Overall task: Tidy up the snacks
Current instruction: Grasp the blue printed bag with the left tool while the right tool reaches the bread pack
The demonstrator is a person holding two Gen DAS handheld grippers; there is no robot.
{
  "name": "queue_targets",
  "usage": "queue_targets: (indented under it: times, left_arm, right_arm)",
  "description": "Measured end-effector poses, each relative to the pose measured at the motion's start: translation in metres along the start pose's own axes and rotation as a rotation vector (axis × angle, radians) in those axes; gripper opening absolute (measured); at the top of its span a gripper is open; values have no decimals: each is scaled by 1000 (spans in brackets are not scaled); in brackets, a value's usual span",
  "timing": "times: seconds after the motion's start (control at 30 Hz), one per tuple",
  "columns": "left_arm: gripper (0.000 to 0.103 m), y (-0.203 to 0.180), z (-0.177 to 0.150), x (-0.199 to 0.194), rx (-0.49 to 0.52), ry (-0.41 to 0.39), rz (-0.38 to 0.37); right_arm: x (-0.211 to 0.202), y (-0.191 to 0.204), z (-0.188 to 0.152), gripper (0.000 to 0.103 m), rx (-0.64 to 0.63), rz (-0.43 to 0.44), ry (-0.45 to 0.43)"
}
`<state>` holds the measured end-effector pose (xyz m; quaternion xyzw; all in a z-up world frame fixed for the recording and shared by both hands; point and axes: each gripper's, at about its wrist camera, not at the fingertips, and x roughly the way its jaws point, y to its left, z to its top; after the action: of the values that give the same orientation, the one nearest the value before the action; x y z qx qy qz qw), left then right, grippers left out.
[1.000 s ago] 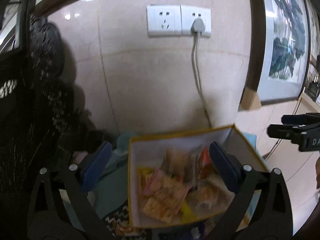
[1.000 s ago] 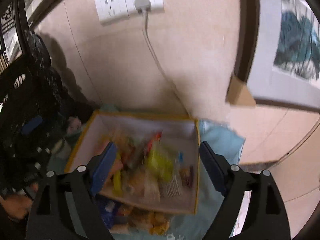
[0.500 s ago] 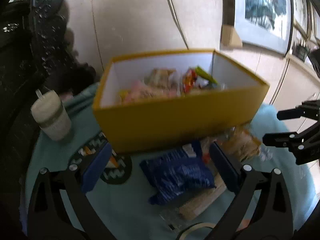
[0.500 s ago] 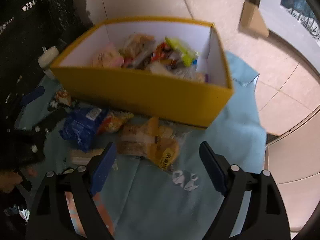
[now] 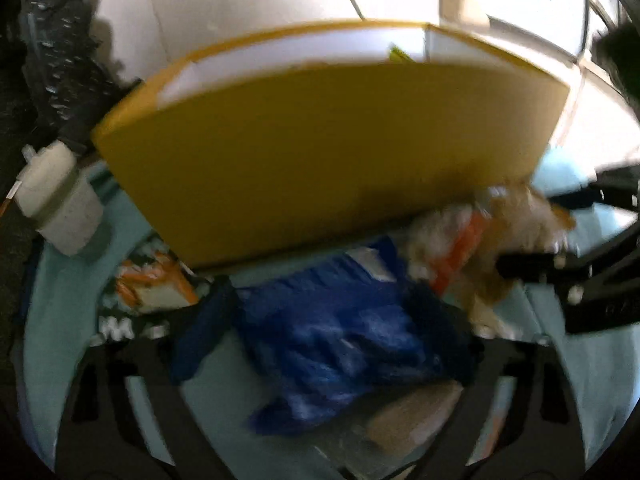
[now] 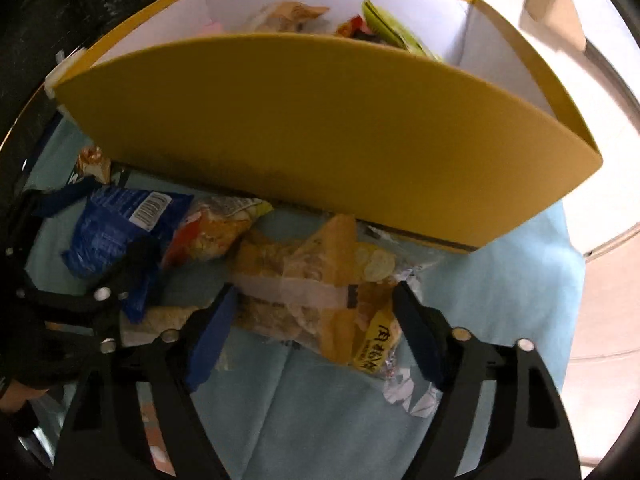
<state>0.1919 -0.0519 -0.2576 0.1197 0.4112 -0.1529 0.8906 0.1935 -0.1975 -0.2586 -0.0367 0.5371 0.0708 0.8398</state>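
The right gripper (image 6: 312,324) is standing wide open, its blue-padded fingers (image 6: 210,330) straddling a clear bag of yellow chips (image 6: 316,288) without pressing on it; the bag is lying flat on the light blue cloth (image 6: 500,280) just in front of the yellow box (image 6: 320,128). The left gripper (image 5: 328,332) is likewise spread open, its blurred blue pads flanking a blue snack packet (image 5: 340,328) that is resting on the same cloth (image 5: 60,320); whether the pads are touching the packet cannot be told through the blur.

In the right wrist view, the blue packet (image 6: 120,224) is sitting left of the chip bag, with an orange-and-yellow snack pouch (image 6: 212,232) lying between them and touching both. The left gripper (image 6: 116,300) is showing at the left edge, over the blue packet.

The yellow box, white inside, is holding several snacks, among them a green packet (image 6: 396,32) leaning against its right inner wall and a tan wrapper (image 6: 292,12) near the back.

In the left wrist view, a white lidded cup (image 5: 60,204) is standing beside the box's left corner (image 5: 320,148), and the right gripper (image 5: 580,276) is reaching in from the right beside a pale snack bag (image 5: 500,232).
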Motion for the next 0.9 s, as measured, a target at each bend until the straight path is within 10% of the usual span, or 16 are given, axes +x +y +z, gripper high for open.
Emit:
queue_targets:
  times: [0.13,0.9]
  left_arm:
    - [78,9,-3,-1,-30,-23,-37]
    - [74,22,-16,-73,-105,-107,-44]
  right_arm:
    - [-9,4,1,37,-30,41,-33]
    - [-41,-5,-15,28,87,176,-37]
